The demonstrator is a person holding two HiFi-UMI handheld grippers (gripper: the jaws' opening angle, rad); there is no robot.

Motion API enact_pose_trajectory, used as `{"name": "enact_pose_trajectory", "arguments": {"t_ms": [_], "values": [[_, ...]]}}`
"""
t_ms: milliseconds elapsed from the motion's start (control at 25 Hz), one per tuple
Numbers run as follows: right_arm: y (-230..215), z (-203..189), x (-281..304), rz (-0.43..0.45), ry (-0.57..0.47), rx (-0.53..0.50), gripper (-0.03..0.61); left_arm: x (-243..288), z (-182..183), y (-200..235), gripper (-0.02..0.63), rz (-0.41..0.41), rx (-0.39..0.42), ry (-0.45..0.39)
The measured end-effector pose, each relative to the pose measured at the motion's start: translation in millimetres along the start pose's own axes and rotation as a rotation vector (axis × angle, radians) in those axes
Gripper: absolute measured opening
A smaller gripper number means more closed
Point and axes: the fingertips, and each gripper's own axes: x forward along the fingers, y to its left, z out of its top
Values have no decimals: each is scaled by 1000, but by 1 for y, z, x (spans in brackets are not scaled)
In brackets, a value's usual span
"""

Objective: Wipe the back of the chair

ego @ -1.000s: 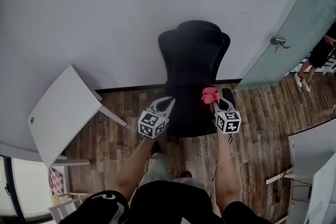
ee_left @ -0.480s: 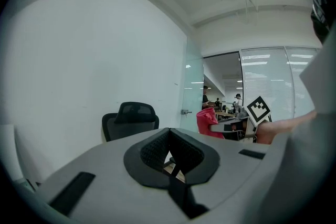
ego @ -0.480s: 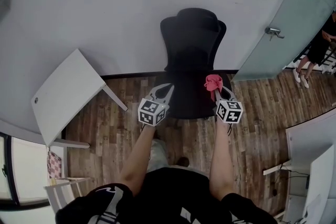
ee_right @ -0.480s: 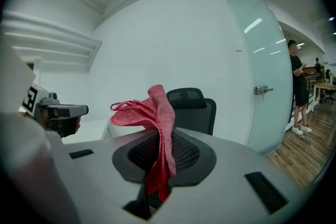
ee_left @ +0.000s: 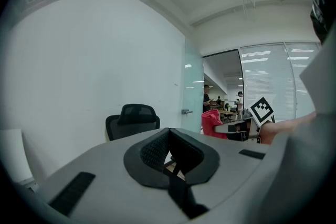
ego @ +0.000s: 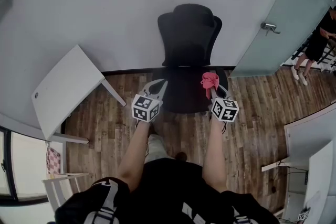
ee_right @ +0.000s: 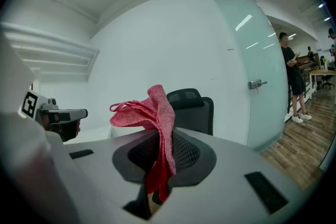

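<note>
A black office chair (ego: 189, 34) stands against the white wall, its back (ee_left: 134, 118) upright and facing me; the same chair (ee_right: 191, 107) shows past the right jaws. My right gripper (ego: 211, 86) is shut on a pink cloth (ego: 209, 80) and hovers over the right side of the seat. The cloth (ee_right: 157, 118) sticks up from the right gripper (ee_right: 157, 165). My left gripper (ego: 160, 83) hangs at the seat's left edge, and this left gripper (ee_left: 169, 157) is shut on nothing. Both are short of the chair back.
A white table (ego: 63, 94) tilts into view at the left. A frosted glass door (ego: 283, 13) with a handle (ego: 268, 27) is at the right, a person (ego: 317, 50) beyond it. A white desk (ego: 310, 139) sits at the lower right. The floor is wood.
The view has shifted forward and both grippers have drifted a little left and up, still level with each other. The cloth stays clamped in the right gripper.
</note>
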Motion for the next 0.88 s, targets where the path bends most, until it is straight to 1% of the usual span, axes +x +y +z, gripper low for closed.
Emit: {"name": "enact_pose_trajectory", "arguments": {"t_ms": [320,880], "values": [[-1,19,-14,19,-24,-14,66,3,4,-14,25,-8,-5,-15],[12,18,-37,52,-31,-20,66,-6,1,-35,25,-19,-10,-23]]}}
